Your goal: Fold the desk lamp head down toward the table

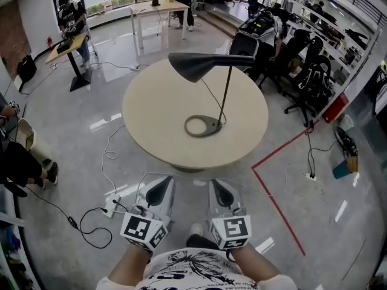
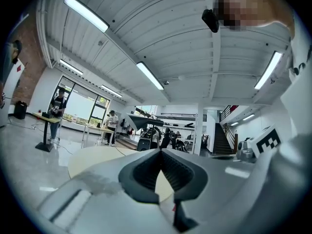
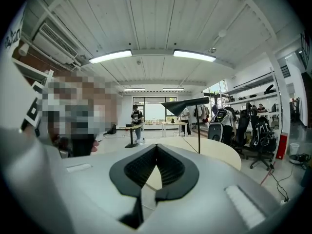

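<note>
A black desk lamp stands upright on the round beige table point(image 1: 151, 110). Its cone head point(image 1: 202, 64) sits high on a thin stem point(image 1: 225, 95) above a ring base point(image 1: 202, 126). My left gripper point(image 1: 158, 192) and right gripper point(image 1: 222, 193) are held side by side short of the table's near edge, well away from the lamp. Both are shut with nothing between the jaws. The left gripper point(image 2: 160, 151) view shows the lamp head point(image 2: 144, 122) beyond the jaw tips. The right gripper point(image 3: 156, 145) view shows the lamp head point(image 3: 183, 105) and stem point(image 3: 198, 126) to the right.
A red tape line point(image 1: 275, 201) runs on the floor right of the table. A power strip with cables point(image 1: 110, 207) lies at the left. Office chairs point(image 1: 308, 77) stand at the right, desks with people point(image 1: 72, 26) at the back. A seated person's legs point(image 1: 21, 168) are at the far left.
</note>
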### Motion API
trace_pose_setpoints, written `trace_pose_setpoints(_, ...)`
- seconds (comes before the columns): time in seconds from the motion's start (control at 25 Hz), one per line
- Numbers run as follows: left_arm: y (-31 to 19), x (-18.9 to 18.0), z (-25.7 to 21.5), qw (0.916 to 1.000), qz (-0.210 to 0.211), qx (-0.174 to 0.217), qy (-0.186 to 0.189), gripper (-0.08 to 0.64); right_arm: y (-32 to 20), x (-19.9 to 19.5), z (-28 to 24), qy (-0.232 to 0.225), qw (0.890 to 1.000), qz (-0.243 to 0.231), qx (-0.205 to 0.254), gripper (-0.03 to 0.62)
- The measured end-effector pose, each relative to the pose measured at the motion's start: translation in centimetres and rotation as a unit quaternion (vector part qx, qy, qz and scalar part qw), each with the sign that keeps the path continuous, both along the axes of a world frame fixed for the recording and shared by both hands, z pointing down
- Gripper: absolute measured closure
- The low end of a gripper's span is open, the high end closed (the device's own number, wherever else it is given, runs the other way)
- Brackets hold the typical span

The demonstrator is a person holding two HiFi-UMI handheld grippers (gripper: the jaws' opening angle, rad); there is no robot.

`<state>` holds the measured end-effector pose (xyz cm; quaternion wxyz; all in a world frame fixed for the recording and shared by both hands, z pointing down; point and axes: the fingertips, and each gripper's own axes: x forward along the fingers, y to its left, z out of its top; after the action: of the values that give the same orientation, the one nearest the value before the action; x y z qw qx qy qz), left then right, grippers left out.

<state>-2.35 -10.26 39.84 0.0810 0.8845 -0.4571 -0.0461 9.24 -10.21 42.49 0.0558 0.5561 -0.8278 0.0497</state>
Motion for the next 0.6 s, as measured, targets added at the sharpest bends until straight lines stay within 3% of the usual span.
trace_pose_setpoints(0.36, -6.4, 3.3, -0.7, 0.9999, -0.011, 0.001, -0.003, 0.554, -7.3, 4.1, -0.8, -0.007, 1.0, -0.007, 0.002, 0.583)
trace_pose_setpoints(0.6, -9.9, 2.5, -0.3, 0.9996, -0.029, -0.002, 0.001, 0.554, -10.2, 4.6, -0.4, -0.006, 1.0, -0.006, -0.003, 0.583)
